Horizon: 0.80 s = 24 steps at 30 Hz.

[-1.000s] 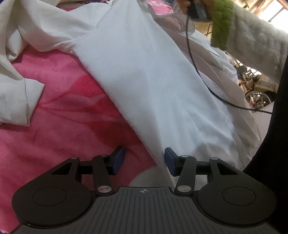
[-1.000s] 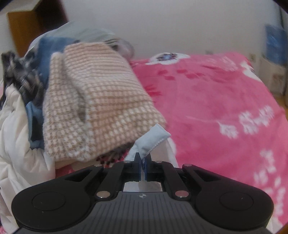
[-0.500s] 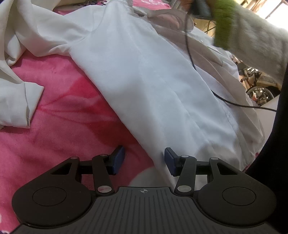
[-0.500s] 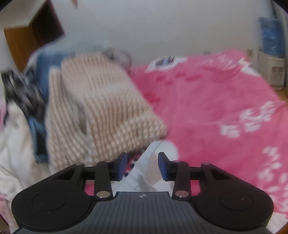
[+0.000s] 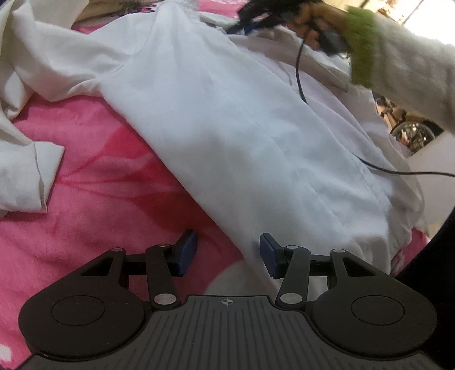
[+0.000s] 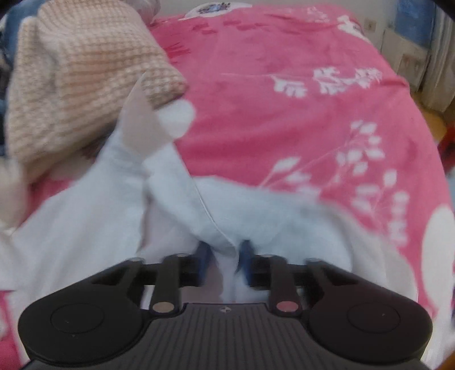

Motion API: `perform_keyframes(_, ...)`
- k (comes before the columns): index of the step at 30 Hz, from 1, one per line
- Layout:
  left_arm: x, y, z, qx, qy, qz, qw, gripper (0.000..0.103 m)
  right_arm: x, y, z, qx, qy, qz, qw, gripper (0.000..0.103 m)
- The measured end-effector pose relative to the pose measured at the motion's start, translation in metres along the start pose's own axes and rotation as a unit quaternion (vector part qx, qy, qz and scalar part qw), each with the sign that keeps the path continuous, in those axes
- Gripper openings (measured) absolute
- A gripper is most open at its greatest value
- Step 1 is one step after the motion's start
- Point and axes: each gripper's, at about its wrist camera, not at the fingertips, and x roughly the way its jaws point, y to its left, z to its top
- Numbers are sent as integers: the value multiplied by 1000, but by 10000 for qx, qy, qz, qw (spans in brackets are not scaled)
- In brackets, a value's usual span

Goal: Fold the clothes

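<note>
Pink floral bedspread (image 6: pixel 298 119) fills both views, and the white shirt (image 5: pixel 233 122) I'm folding lies spread across it. From my left wrist camera the shirt's body runs as a long diagonal from upper left down to lower right, with one sleeve cuff (image 5: pixel 31 176) folded over at the far left. My left gripper (image 5: pixel 227 253) sits at the hem, fingers about half apart: the right one rests against the fabric edge, the left one over bare bedspread, so nothing is pinched. That view also catches my other hand (image 5: pixel 310 25) in a fuzzy green-cuffed sleeve (image 5: pixel 361 45) at the far end, plus a black cable (image 5: pixel 298 74) trailing over the cloth.

Only the right wrist camera shows the knitted beige sweater (image 6: pixel 79 74) heaped at upper left. My right gripper (image 6: pixel 223 259) has just been closing, fingers now narrow with a seamed fold of shirt bunched between them. It's blurry, so I can't tell if they actually clamp it.
</note>
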Motion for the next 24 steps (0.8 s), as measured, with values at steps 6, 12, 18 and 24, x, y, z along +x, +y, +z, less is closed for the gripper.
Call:
perform_keyframes(6, 1, -8, -1, 266, 40, 149, 9995, 49, 22, 3, 26, -506, -696, -869, 9925, 11)
perform_keyframes(12, 2, -10, -1, 362, 78, 205, 9991, 49, 21, -3, 35, -490, -1298, -834, 9868, 13)
perform_keyframes(18, -1, -7, 0, 332, 109, 181, 9992, 49, -17, -9, 29, -266, -1399, -469, 9887, 23)
perform_keyframes(24, 0, -6, 1, 304, 136, 179, 9993, 49, -26, 9, 17, -788, -1220, 45, 9894, 23)
